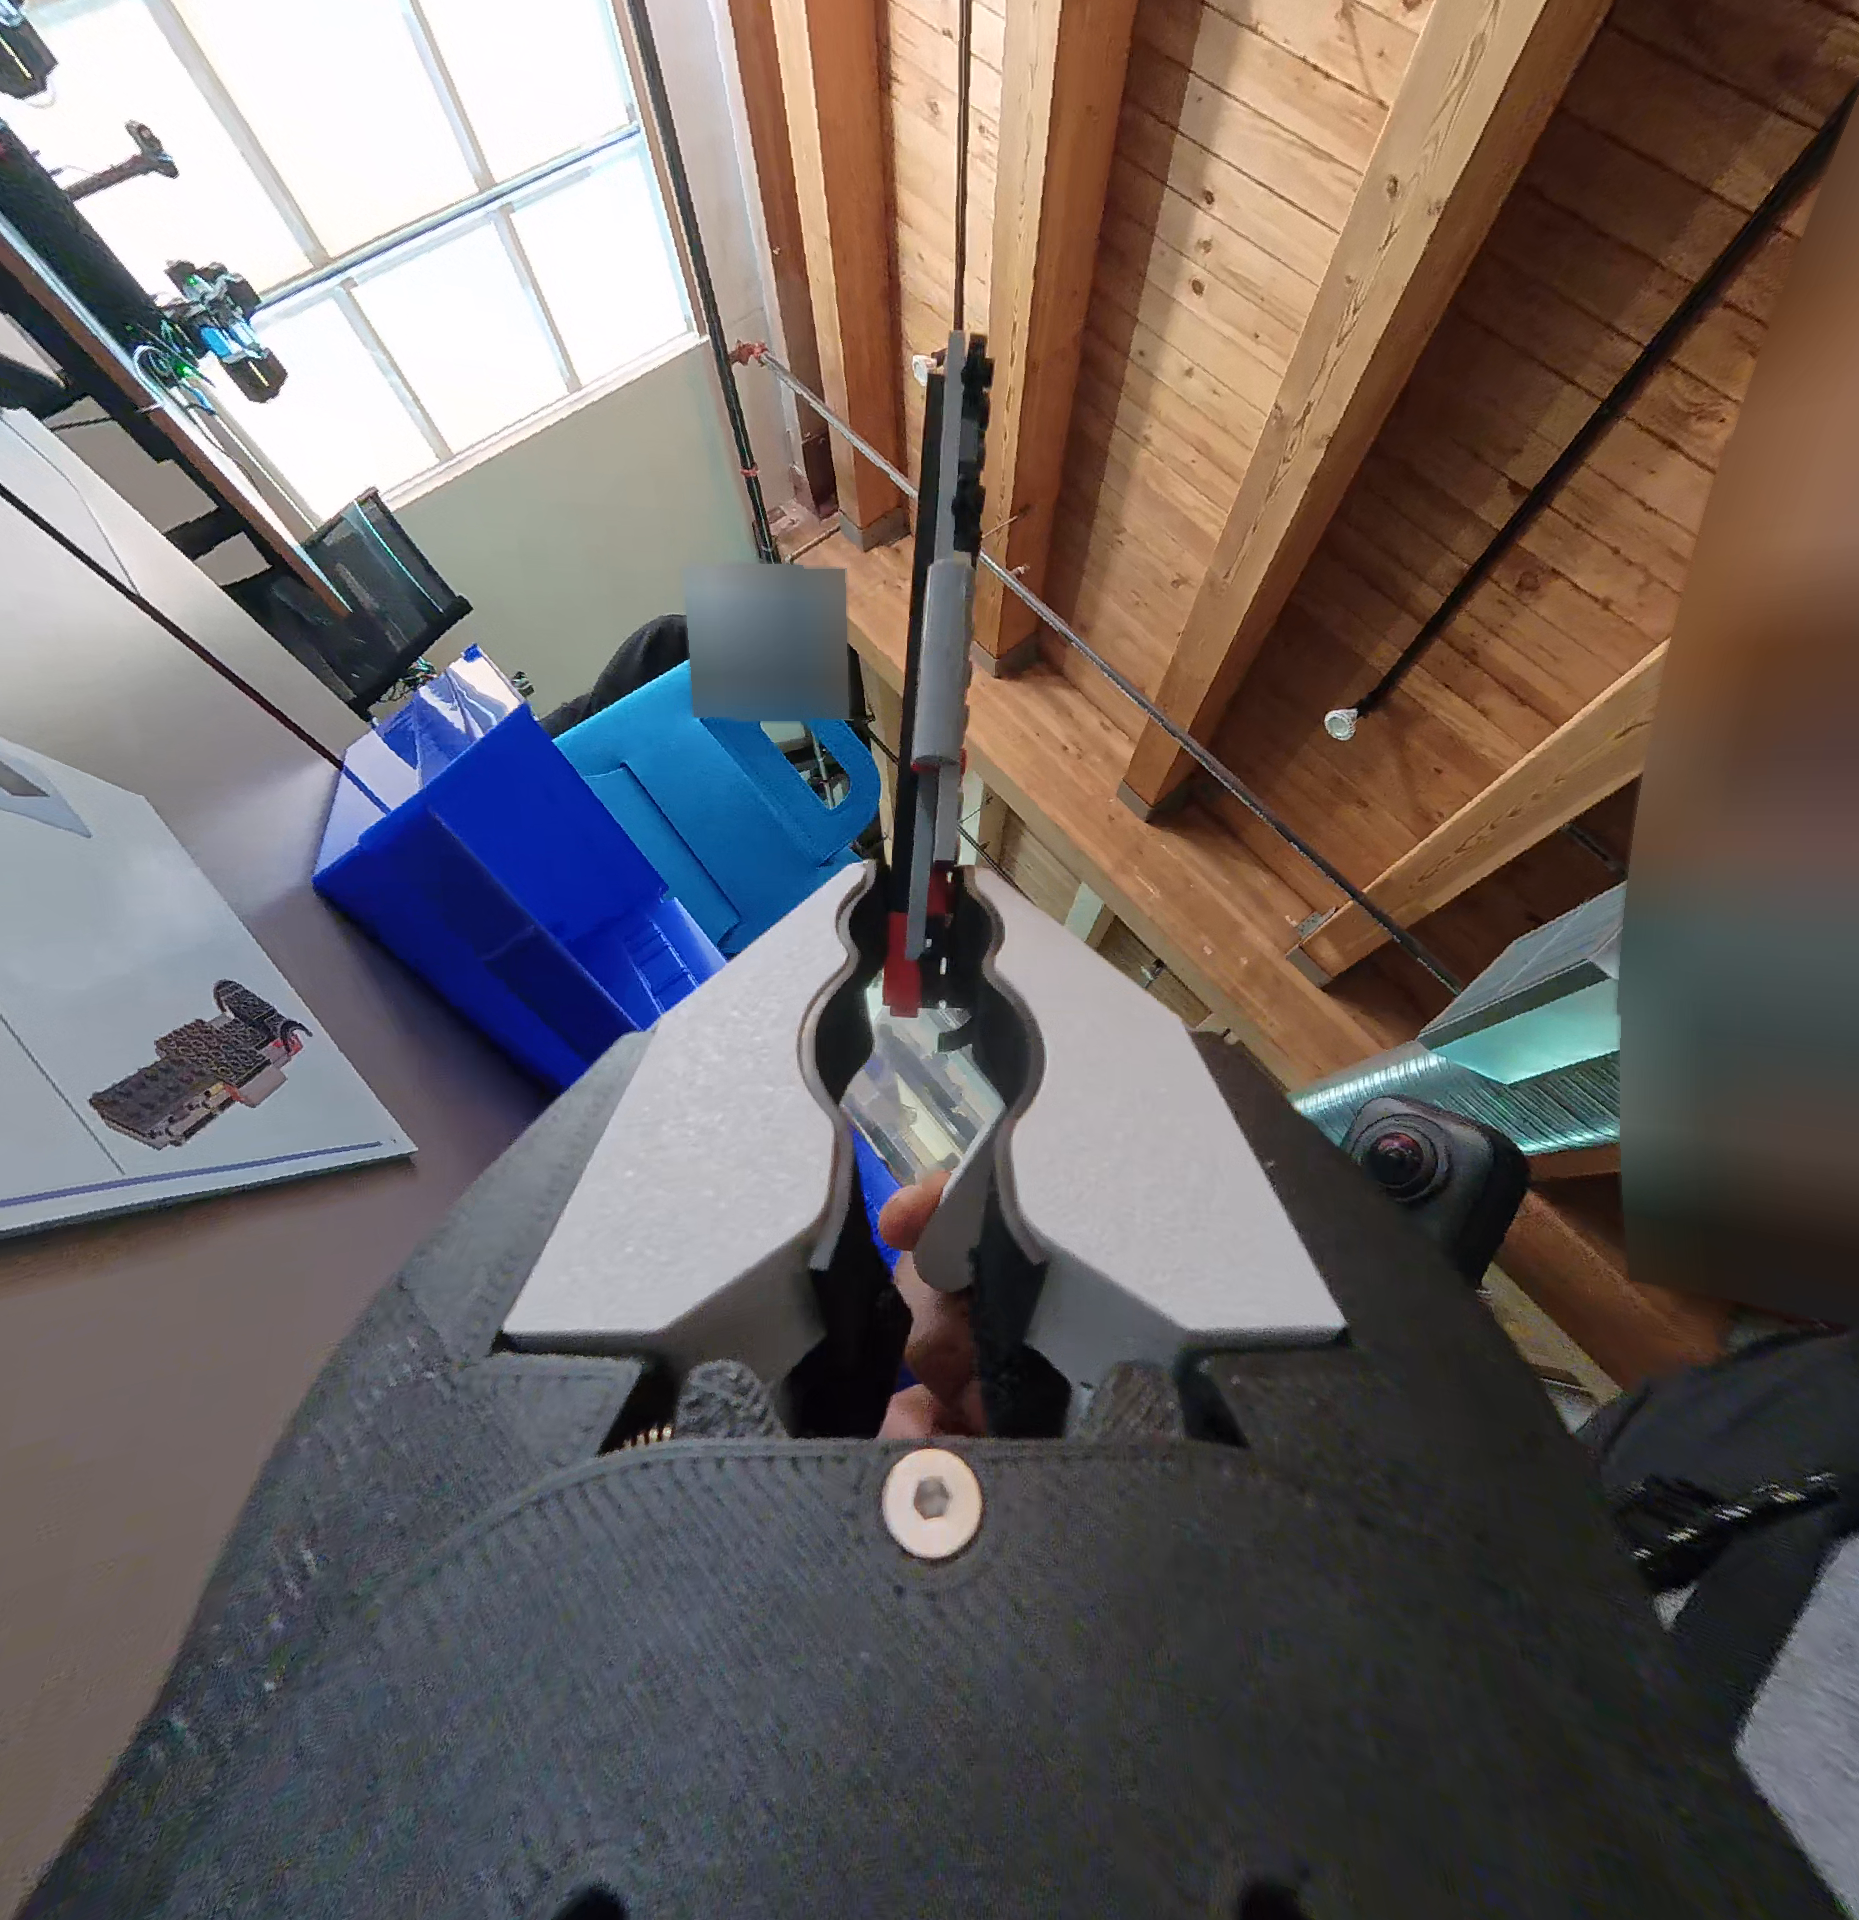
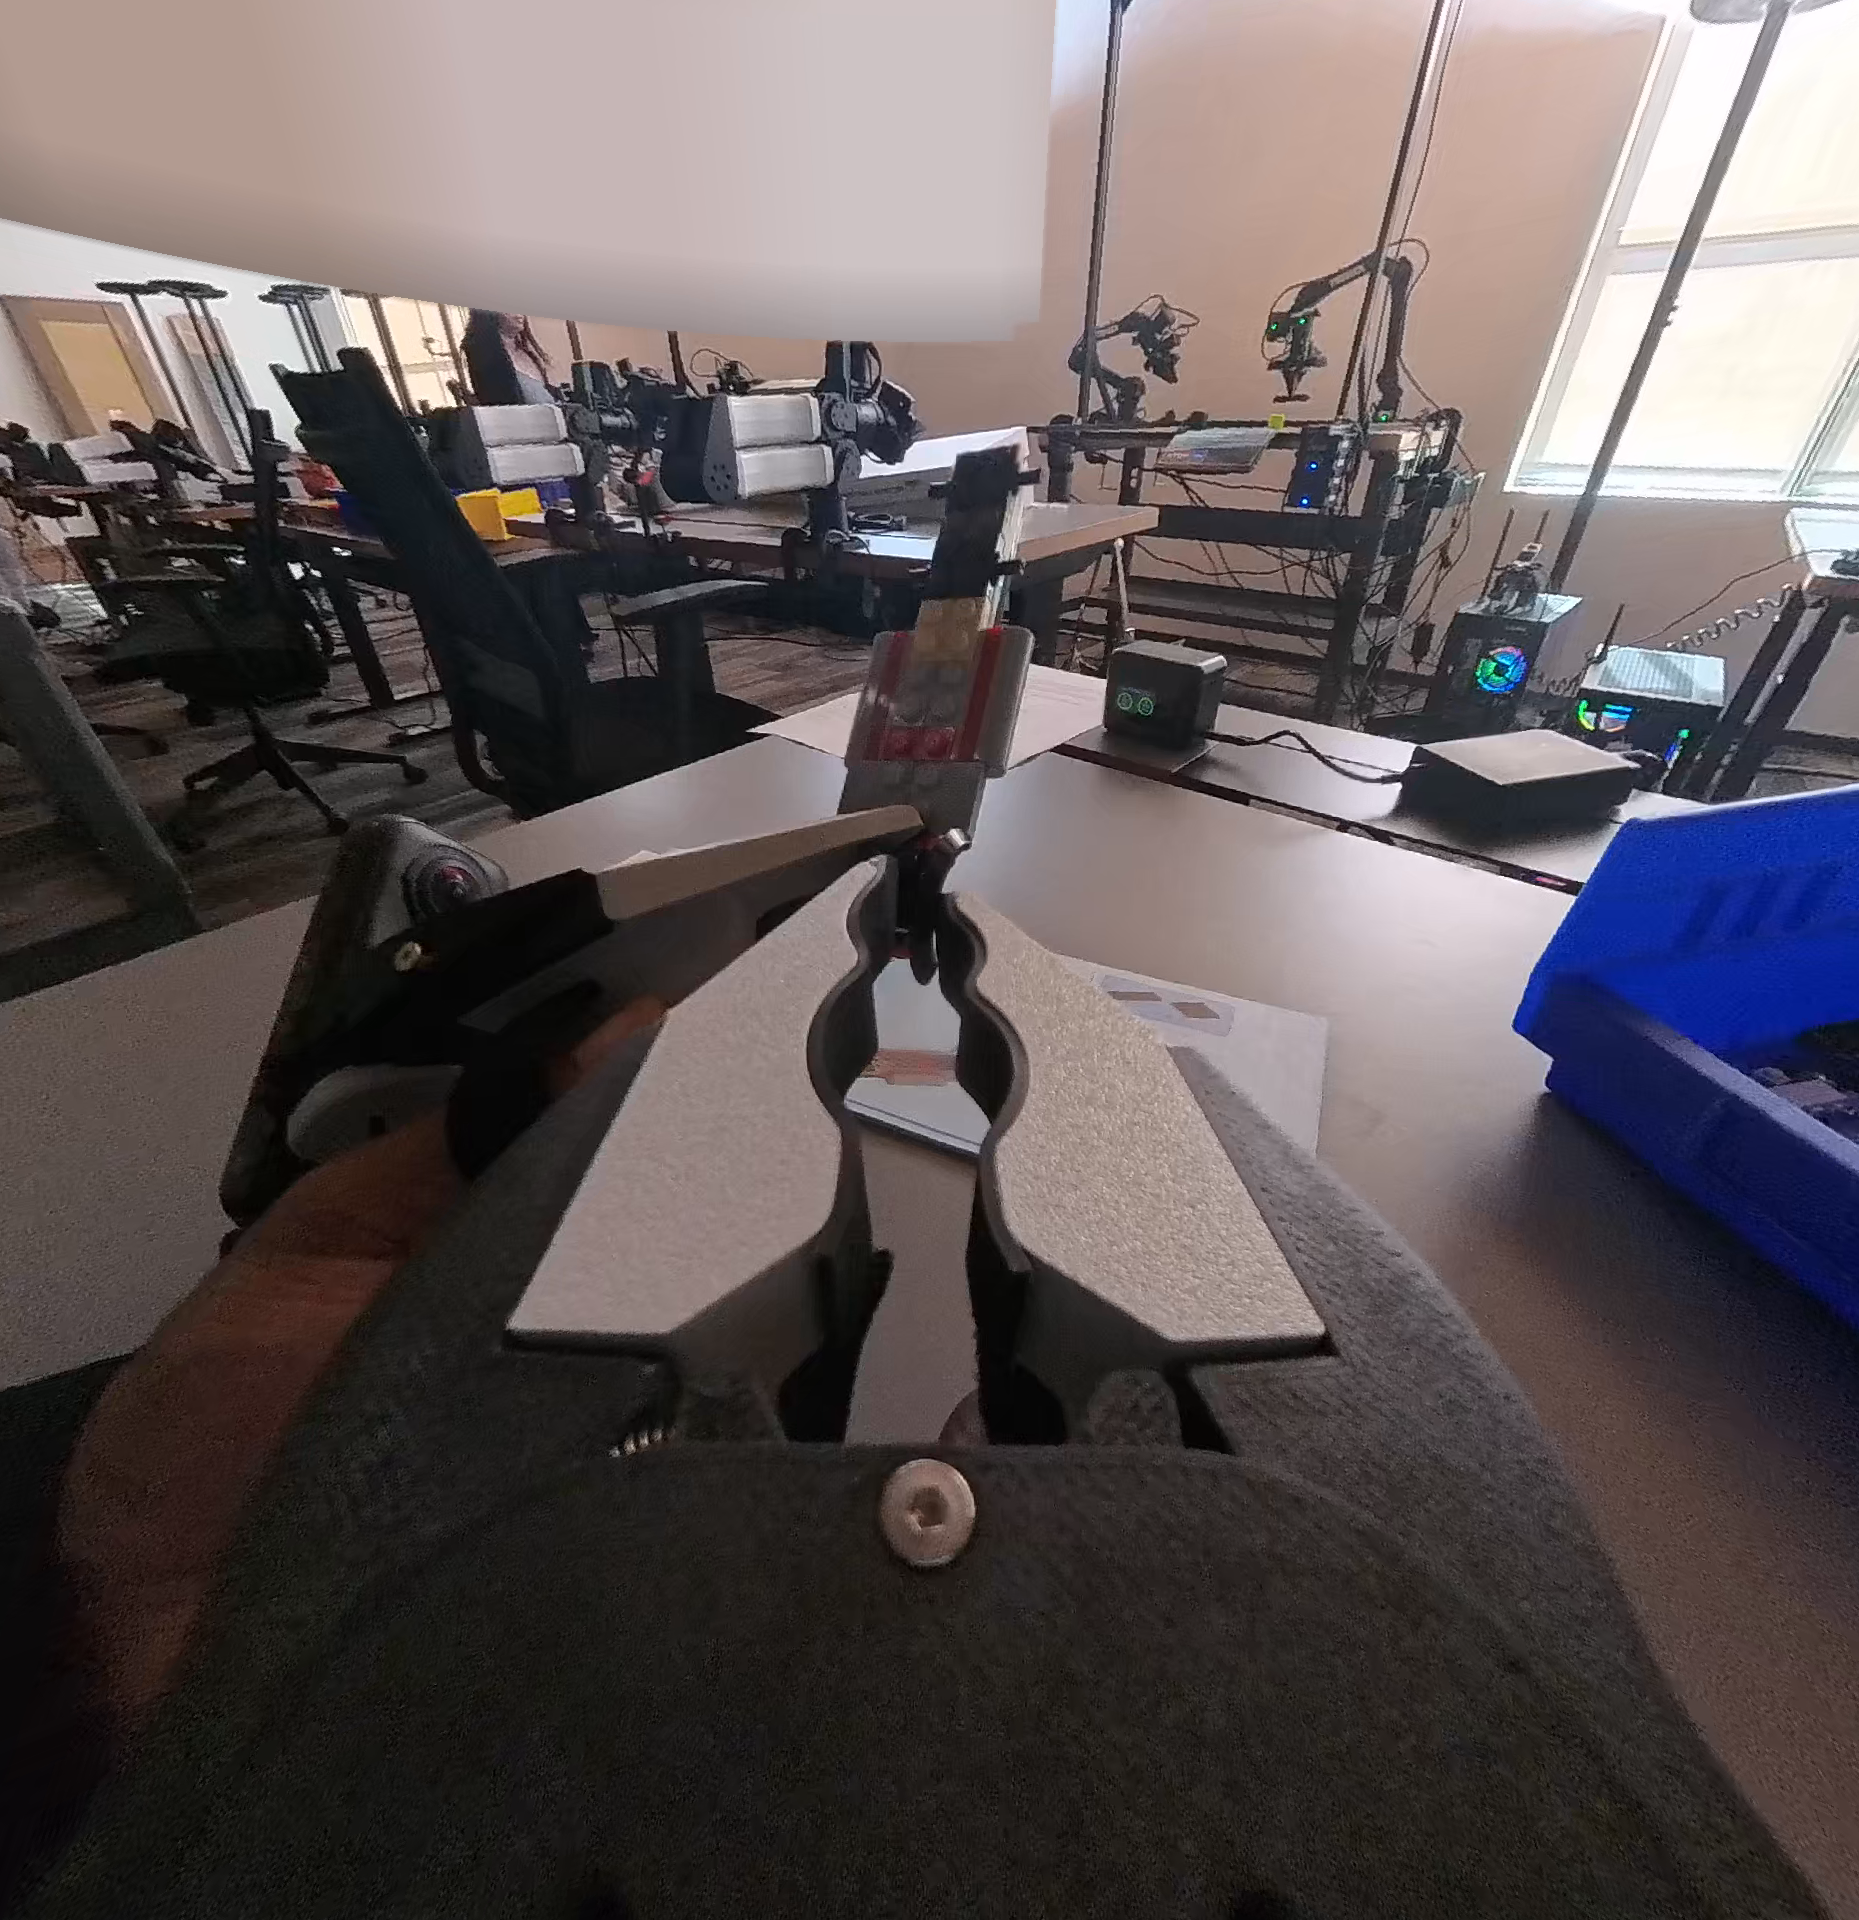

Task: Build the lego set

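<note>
The lego assembly's point(image 1: 940, 665) lower end sinks out of sight between the left gripper's point(image 1: 920, 914) tips; right of it, the blue bin point(image 2: 1725, 997) is cut off.

The lego model point(image 2: 940, 665) stood up from between the tips of the right gripper point(image 2: 920, 914), above the table point(image 2: 1320, 935). The left gripper point(image 2: 883, 826) reached in from its left, tips touching the model's base. A bin point(image 2: 1714, 997) sat on the table to the right, a paper sheet point(image 2: 1216, 1029) just ahead.
</note>
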